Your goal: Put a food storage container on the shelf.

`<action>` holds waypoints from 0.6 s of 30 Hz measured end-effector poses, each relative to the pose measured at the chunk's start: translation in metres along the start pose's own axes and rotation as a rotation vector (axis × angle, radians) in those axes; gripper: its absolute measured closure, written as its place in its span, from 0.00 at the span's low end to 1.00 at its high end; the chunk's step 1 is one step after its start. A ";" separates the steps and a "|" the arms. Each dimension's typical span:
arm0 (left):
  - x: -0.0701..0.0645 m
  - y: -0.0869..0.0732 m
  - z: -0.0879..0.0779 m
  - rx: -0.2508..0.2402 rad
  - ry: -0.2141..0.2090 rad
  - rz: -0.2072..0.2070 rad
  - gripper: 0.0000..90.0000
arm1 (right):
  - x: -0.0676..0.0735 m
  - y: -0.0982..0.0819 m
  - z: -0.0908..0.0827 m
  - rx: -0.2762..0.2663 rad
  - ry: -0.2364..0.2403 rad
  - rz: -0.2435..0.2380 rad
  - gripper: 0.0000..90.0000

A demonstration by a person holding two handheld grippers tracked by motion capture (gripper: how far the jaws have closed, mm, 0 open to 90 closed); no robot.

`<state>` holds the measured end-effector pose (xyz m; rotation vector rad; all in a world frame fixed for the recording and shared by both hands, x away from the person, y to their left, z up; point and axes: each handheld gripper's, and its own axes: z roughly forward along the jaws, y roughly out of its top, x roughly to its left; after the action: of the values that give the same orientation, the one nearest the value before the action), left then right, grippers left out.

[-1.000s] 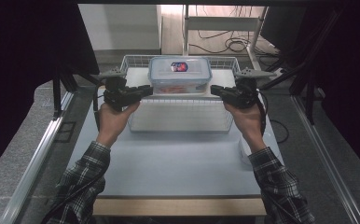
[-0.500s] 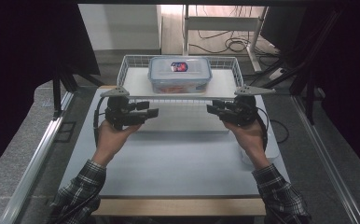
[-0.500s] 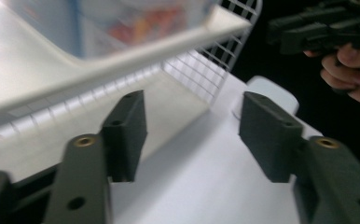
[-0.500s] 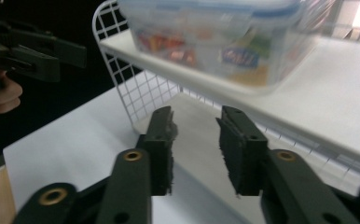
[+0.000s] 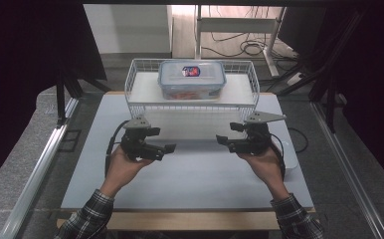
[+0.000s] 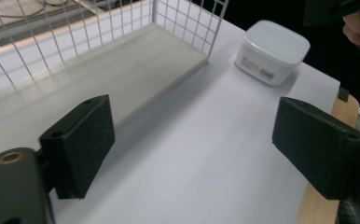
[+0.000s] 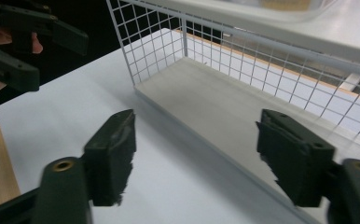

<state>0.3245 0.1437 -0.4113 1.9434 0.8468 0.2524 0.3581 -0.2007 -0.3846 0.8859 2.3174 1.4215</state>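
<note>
Now that your left gripper and right gripper have just spread their jaws empty, mid-frame, the lidded box sits on the wire rack; next, withdraw.

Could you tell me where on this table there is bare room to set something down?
The white table is bare between the wire rack and the near wooden edge. Inside the rack, the lower shelf is free. Its top carries the lidded container.
</note>
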 end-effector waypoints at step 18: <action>-0.019 -0.062 -0.003 0.033 0.020 0.020 0.05 | 0.020 -0.050 -0.011 0.012 0.001 -0.013 0.07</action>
<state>0.2810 0.1520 -0.4588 1.9841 0.8498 0.2714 0.3196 -0.2124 -0.4217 0.8722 2.3303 1.4046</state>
